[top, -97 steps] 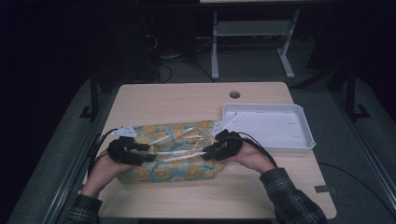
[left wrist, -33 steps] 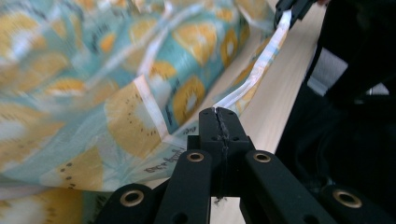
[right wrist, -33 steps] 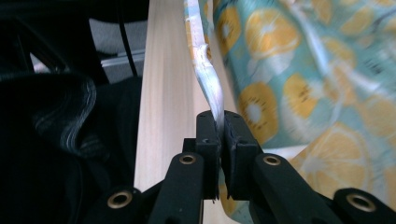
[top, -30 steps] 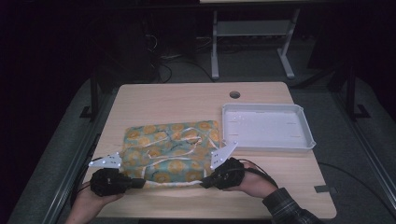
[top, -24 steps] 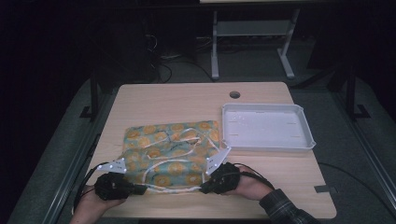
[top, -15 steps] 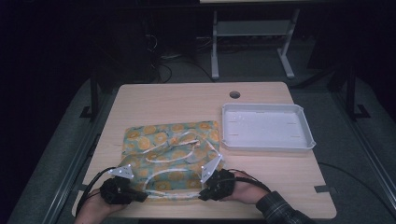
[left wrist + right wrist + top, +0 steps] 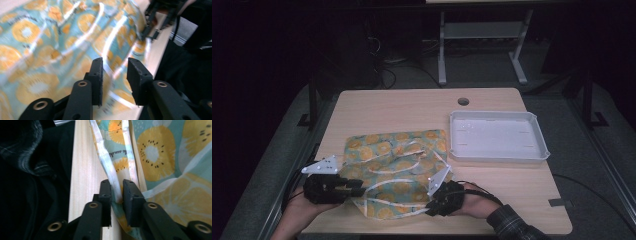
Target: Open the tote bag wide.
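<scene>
A teal cloth [image 7: 397,165] printed with orange citrus slices and edged with white trim lies spread on the table's near left half. My left gripper [image 7: 362,186] hovers at the cloth's near left corner. Its jaws have just been opening and stand apart with nothing between them [image 7: 113,62], the blurred cloth [image 7: 50,50] lying beyond. My right gripper [image 7: 430,208] rests at the near right corner. Its jaws [image 7: 116,182] have just been opening too, and the white trim [image 7: 110,170] of the cloth [image 7: 162,157] passes loosely between them.
A white tray [image 7: 497,155] sits on the wooden table [image 7: 412,105] at the right, just beyond the cloth. A round hole [image 7: 463,101] is near the far edge. The right gripper [image 7: 155,22] is visible at the top right of the left gripper view.
Both grippers drew the cloth's near edge towards the person, and the cloth now lies spread out. The left gripper has let go of its corner and lifted off it.
</scene>
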`<action>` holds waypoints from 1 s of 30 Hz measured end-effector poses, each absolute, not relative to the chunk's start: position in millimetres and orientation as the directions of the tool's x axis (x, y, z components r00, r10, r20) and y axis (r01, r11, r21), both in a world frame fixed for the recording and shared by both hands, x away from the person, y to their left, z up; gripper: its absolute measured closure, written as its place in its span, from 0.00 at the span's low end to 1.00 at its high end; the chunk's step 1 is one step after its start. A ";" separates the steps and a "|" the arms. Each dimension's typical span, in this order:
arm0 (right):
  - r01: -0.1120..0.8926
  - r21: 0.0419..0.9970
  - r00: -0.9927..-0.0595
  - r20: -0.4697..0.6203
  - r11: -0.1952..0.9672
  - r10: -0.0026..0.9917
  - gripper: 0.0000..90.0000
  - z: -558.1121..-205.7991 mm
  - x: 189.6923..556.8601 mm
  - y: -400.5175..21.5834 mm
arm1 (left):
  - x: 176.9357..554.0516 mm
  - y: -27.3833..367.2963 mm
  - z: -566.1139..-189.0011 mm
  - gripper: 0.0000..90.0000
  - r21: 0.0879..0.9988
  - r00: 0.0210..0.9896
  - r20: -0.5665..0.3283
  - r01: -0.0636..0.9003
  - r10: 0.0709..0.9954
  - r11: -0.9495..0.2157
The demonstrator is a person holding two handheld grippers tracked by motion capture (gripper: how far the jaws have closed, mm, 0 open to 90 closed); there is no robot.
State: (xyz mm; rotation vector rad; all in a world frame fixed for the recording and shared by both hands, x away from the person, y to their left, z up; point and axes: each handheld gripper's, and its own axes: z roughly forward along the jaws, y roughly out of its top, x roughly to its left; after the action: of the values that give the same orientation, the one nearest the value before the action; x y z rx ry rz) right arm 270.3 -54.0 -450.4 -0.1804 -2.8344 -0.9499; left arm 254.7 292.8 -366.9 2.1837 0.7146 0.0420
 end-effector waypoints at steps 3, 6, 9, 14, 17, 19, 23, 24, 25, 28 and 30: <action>0.163 0.598 -0.982 0.173 0.785 0.073 0.77 -442.1 270.3 -58.5 | 268.1 284.5 -368.5 0.69 0.724 0.845 -0.193 0.466 0.499 -0.508; 0.169 0.626 -0.982 0.174 0.761 0.075 0.73 -430.0 269.7 -65.0 | 280.6 277.0 -367.9 0.69 0.731 0.848 -0.184 0.456 0.498 -0.507; 0.162 0.657 -0.985 0.157 0.737 0.076 0.70 -416.8 270.0 -71.6 | 291.6 269.1 -370.4 0.70 0.727 0.852 -0.185 0.454 0.490 -0.515; 0.151 0.722 -0.989 0.112 0.676 0.101 0.69 -394.4 282.2 -72.1 | 307.5 258.0 -373.5 0.70 0.716 0.855 -0.170 0.448 0.489 -0.535; 0.138 0.746 -0.990 0.080 0.652 0.117 0.69 -384.0 296.2 -63.5 | 315.4 251.7 -373.2 0.70 0.715 0.855 -0.168 0.449 0.491 -0.536; 0.153 0.762 -0.987 0.091 0.629 0.130 0.68 -378.9 305.1 -54.7 | 320.4 248.6 -373.0 0.70 0.713 0.855 -0.170 0.450 0.489 -0.538; 0.132 0.771 -0.991 0.082 0.624 0.108 0.68 -377.9 323.9 -32.6 | 327.5 243.5 -376.4 0.69 0.711 0.847 -0.186 0.466 0.498 -0.527; 0.127 0.772 -0.992 0.084 0.623 0.099 0.68 -379.3 327.8 -26.8 | 328.9 242.9 -377.6 0.69 0.705 0.849 -0.182 0.464 0.496 -0.536; 0.130 0.770 -0.991 0.092 0.624 0.094 0.67 -381.1 331.1 -21.7 | 329.2 242.1 -378.9 0.69 0.702 0.847 -0.183 0.468 0.499 -0.537; 0.129 0.754 -0.992 0.101 0.644 0.080 0.67 -389.2 337.7 -9.6 | 330.0 242.7 -379.8 0.68 0.695 0.846 -0.178 0.469 0.502 -0.545; 0.133 0.738 -0.991 0.109 0.662 0.077 0.68 -395.0 339.2 -5.3 | 331.0 244.2 -379.6 0.68 0.696 0.850 -0.171 0.463 0.499 -0.549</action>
State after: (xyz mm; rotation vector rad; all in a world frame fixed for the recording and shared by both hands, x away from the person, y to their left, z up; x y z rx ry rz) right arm 339.2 -5.3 -395.0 -0.1771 -2.8013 -1.2524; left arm 331.0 244.2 -379.6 2.2382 0.6951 0.0597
